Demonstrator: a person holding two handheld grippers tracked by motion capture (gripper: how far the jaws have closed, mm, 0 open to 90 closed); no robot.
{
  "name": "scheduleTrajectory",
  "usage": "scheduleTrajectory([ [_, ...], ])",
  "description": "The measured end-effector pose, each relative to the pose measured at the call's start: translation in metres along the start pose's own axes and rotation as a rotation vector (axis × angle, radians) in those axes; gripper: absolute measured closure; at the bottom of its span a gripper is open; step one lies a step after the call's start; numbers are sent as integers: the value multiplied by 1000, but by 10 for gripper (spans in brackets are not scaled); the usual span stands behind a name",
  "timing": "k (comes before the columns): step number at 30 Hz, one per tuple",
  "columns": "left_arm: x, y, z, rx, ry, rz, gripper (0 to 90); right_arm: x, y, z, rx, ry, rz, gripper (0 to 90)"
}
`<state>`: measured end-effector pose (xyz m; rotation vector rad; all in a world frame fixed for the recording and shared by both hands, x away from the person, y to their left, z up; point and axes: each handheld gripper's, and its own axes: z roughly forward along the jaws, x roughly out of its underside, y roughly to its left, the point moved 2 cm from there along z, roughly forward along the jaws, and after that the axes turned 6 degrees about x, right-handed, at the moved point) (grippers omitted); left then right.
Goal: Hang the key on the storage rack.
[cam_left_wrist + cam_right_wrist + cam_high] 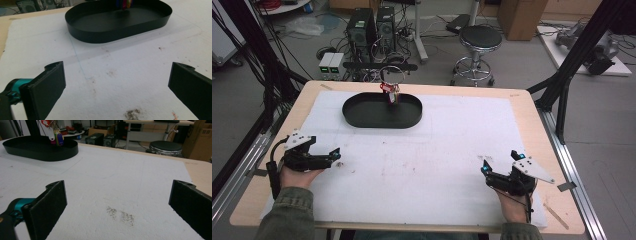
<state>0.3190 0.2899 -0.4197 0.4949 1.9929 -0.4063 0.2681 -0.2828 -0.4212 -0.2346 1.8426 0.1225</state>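
Jaws spread wide on both the left gripper [333, 156] and right gripper [485, 167]; the oval tray [362, 117] lies lengthwise left-to-right.

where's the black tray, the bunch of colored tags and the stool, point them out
black tray [362, 120]: high view, front wall.
colored tags [57, 138]: right gripper view, hanging tags.
stool [480, 37]: high view, seat top.
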Motion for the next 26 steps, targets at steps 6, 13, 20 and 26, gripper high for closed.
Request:
scheduleTrajectory([
  [6, 8, 4, -11, -23, -66, -11, 17, 0, 0, 0, 1, -2, -2, 5],
  [13, 12, 6, -18, 1, -169, -28, 17, 0, 1, 1, -5, 1, -8, 5],
  [20, 14, 9, -25, -4, -220, -30, 17, 0, 3, 2, -13, 6, -13, 5],
  [26, 14, 11, -28, -14, -250, -42, 17, 0, 3, 3, -20, 7, -23, 5],
])
